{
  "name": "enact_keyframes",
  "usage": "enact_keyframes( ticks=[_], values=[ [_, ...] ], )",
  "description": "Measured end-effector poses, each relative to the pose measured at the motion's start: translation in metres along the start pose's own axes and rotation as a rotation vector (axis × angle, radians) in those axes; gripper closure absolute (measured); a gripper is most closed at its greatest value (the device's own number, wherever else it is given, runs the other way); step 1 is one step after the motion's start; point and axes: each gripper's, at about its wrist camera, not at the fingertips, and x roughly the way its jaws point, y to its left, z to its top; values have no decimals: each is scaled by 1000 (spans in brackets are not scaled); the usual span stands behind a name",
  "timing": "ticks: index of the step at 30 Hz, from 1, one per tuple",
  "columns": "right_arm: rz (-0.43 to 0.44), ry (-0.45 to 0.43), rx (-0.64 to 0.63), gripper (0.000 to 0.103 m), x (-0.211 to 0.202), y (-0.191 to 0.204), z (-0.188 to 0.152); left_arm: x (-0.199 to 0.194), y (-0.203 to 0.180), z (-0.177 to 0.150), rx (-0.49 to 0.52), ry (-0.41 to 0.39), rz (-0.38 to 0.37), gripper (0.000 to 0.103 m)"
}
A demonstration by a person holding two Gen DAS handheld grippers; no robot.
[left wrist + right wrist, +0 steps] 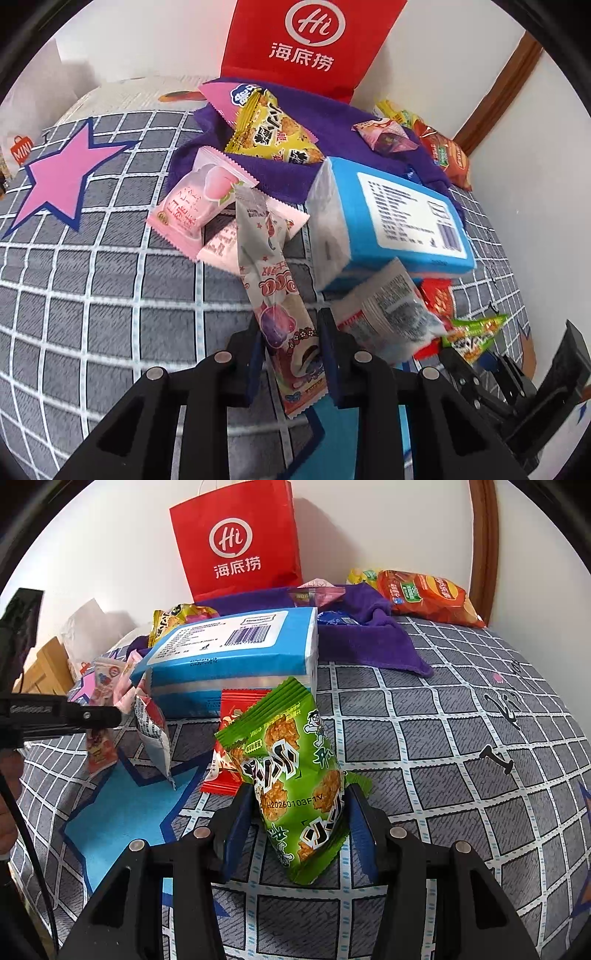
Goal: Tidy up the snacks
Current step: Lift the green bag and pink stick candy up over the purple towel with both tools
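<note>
Holding one packet per gripper above checked bedding (461, 738). Left gripper (290, 363) pinched on long cake-roll wrapper (273, 295), low on its length; right gripper (299, 808) clamped across green crisp-rice packet (295, 775), lower half. Both light, crinkly, air-puffed, contents likely brittle: grip at sealed ends, gently. Blue box (236, 650), red bag (240, 539) behind.

A: Where's each cam? 
B: Both sit low and close over the bed (92, 295), looking toward the wall.
A: Overlap? 
B: Blue box (399, 218), red bag (236, 539), purple cloth (373, 642).
</note>
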Motion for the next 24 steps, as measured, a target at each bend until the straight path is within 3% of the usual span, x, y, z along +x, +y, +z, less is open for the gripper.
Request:
enact_keyframes(
  ticks=[8,14,20,24],
  values=[
    [-37,6,-22,54,-10,6,0,-30,-15,-11,49,-32,-45,77],
    [-10,-54,-62,54,-41,21,10,-48,-34,-8,84,-63,-75,77],
    [51,-101,-64,54,-65,31,40,-55,-55,8,118,-81,-105,77],
    [45,-137,-70,54,-74,33,66,-63,-61,28,131,-116,-96,77]
  ],
)
